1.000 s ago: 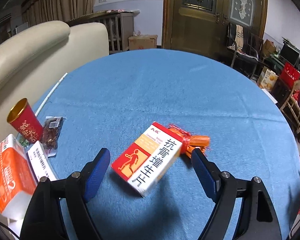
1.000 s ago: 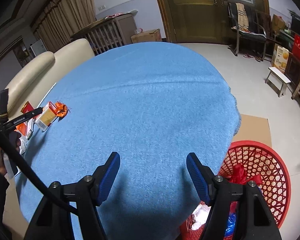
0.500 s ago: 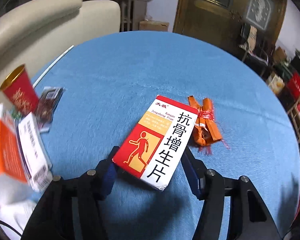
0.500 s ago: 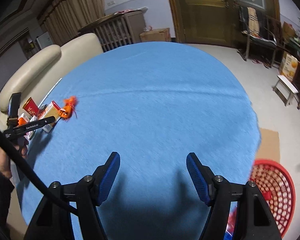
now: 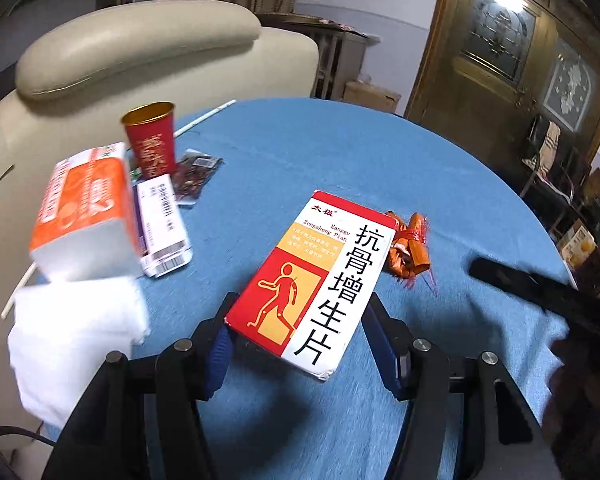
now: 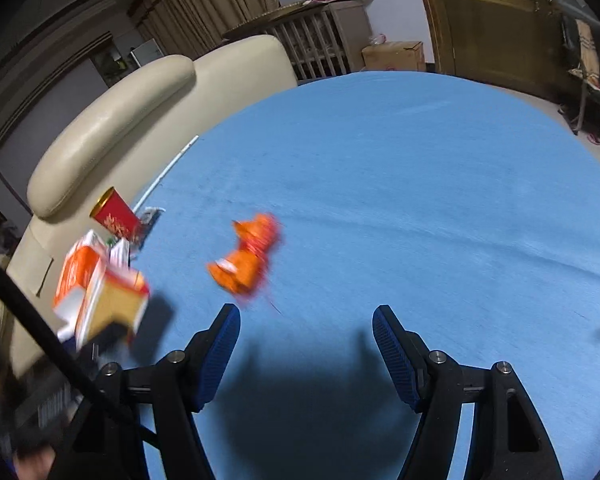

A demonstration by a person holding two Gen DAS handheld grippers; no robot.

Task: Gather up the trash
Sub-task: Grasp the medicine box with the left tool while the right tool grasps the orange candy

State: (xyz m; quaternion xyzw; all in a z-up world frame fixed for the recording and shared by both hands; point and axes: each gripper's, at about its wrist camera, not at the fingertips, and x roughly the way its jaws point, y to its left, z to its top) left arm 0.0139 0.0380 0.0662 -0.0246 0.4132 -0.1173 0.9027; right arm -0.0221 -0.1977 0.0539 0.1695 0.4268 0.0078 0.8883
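Observation:
My left gripper (image 5: 300,312) is shut on a red, yellow and white medicine box (image 5: 320,276), which hangs tilted just above the blue tablecloth (image 5: 340,152). A crumpled orange wrapper (image 5: 410,248) lies on the cloth just beyond the box's far right corner. In the right wrist view the same wrapper (image 6: 246,260) lies ahead and left of my right gripper (image 6: 306,320), which is open and holds nothing. The held box (image 6: 116,300) shows blurred at the left of that view.
At the table's left edge are a red cup (image 5: 150,138), an orange tissue pack (image 5: 84,208), white tissues (image 5: 72,344), a white and purple box (image 5: 162,224), a dark snack packet (image 5: 196,176) and a white straw (image 5: 204,118). A cream sofa (image 5: 140,40) stands behind.
The left jaws closed onto the medicine box and lifted it off the cloth while rolling. My right gripper swept left across the table, so the red basket left its view and the wrapper came near.

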